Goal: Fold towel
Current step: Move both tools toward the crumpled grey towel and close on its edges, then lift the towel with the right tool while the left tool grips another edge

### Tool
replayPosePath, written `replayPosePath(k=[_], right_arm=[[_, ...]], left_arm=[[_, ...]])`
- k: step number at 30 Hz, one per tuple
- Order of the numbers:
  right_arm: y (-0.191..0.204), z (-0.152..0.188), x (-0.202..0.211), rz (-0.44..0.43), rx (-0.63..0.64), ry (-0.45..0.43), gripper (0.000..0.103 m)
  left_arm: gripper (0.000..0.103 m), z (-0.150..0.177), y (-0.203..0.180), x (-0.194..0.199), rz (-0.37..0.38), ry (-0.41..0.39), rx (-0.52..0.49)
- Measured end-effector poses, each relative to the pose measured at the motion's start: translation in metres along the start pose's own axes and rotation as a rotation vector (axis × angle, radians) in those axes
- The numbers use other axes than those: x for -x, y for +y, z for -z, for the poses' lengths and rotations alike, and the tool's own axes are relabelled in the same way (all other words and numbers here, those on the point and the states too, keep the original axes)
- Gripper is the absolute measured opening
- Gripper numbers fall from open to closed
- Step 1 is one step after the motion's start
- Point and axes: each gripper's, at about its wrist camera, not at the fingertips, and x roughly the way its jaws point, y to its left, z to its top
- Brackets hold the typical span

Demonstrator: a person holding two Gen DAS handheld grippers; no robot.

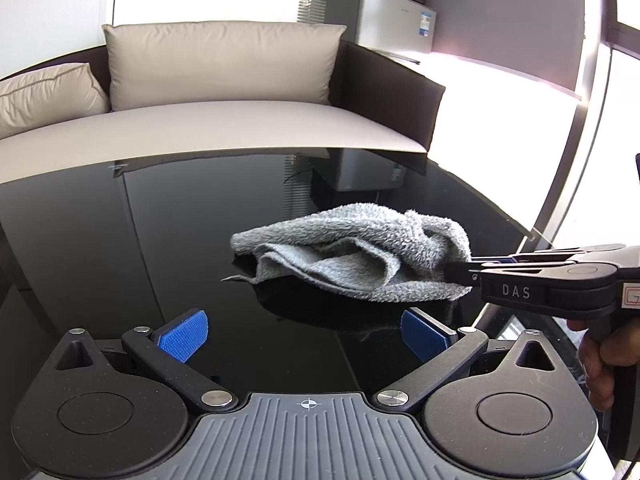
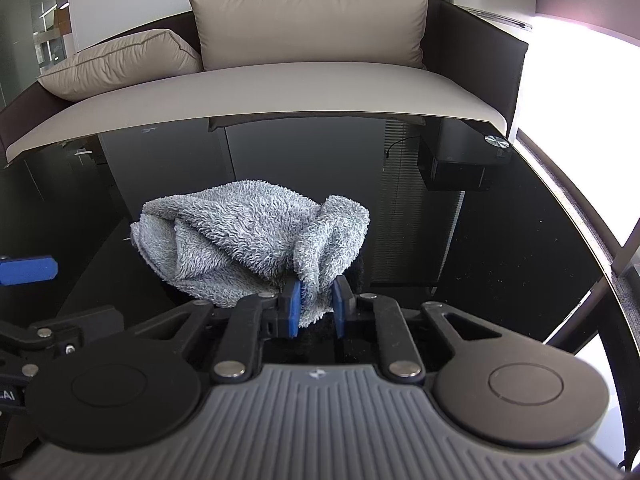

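Note:
A crumpled grey towel point(image 1: 352, 256) lies on the glossy black table point(image 1: 160, 248); it also shows in the right wrist view point(image 2: 248, 236). My right gripper point(image 2: 316, 308) has its blue pads narrowed on the towel's near right edge, with a small gap on one side. In the left wrist view the right gripper point(image 1: 464, 270) reaches in from the right into the towel. My left gripper point(image 1: 304, 336) is open and empty, its blue pads point(image 1: 184, 336) wide apart just short of the towel. One left pad point(image 2: 26, 270) shows at the left edge of the right wrist view.
A beige sofa point(image 1: 224, 120) with cushions stands behind the table's far edge. A small fridge with a microwave point(image 1: 380, 12) is at the back right. The table's right edge point(image 2: 576, 216) curves near a bright window. A round metal fitting point(image 2: 495, 141) sits at the far right corner.

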Motion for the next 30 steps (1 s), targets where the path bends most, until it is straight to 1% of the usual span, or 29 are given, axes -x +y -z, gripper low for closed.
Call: replayPosePath(k=[2, 6, 11, 12, 14, 16, 18, 20, 22, 23, 24, 26, 27, 29, 30], right_arm=[[-0.002, 0.003, 0.004, -0.013, 0.015, 0.005, 0.014], [-0.005, 0.009, 0.012, -0.028, 0.034, 0.02, 0.013], [-0.01, 0.013, 0.019, -0.034, 0.03, 0.029, 0.013], [-0.011, 0.013, 0.019, -0.035, 0.028, 0.027, 0.013], [-0.012, 0.013, 0.02, -0.038, 0.024, 0.025, 0.013], [-0.012, 0.014, 0.021, -0.039, 0.025, 0.025, 0.013], [-0.012, 0.015, 0.021, -0.04, 0.028, 0.026, 0.013], [-0.012, 0.016, 0.022, -0.041, 0.029, 0.027, 0.013], [-0.014, 0.015, 0.022, -0.041, 0.024, 0.028, 0.013], [-0.014, 0.015, 0.022, -0.042, 0.022, 0.028, 0.013], [-0.014, 0.015, 0.022, -0.042, 0.021, 0.029, 0.013], [-0.015, 0.015, 0.022, -0.04, 0.022, 0.03, 0.013], [-0.015, 0.015, 0.022, -0.04, 0.023, 0.029, 0.013], [-0.015, 0.015, 0.022, -0.038, 0.024, 0.03, 0.013], [-0.015, 0.015, 0.022, -0.038, 0.023, 0.03, 0.013]], left_arm=[[0.102, -0.001, -0.001, -0.004, 0.017, -0.003, 0.002], [0.102, -0.005, -0.003, -0.013, 0.026, 0.001, 0.004], [0.102, -0.011, -0.011, -0.024, 0.061, -0.005, -0.024], [0.1, -0.011, -0.013, -0.026, 0.07, -0.004, -0.03], [0.091, -0.012, -0.016, -0.03, 0.088, 0.005, -0.039], [0.079, -0.012, -0.018, -0.035, 0.105, 0.019, -0.044], [0.078, -0.013, -0.021, -0.039, 0.116, 0.019, -0.049], [0.075, -0.013, -0.024, -0.038, 0.125, 0.006, -0.056], [0.069, -0.013, -0.026, -0.038, 0.131, 0.003, -0.061], [0.068, -0.013, -0.027, -0.038, 0.135, 0.001, -0.064], [0.063, -0.013, -0.028, -0.039, 0.141, 0.005, -0.064], [0.051, -0.012, -0.03, -0.039, 0.153, 0.013, -0.064], [0.041, -0.012, -0.031, -0.039, 0.155, 0.013, -0.069], [0.038, -0.011, -0.033, -0.039, 0.153, 0.016, -0.079], [0.033, -0.011, -0.033, -0.038, 0.156, 0.016, -0.079]])
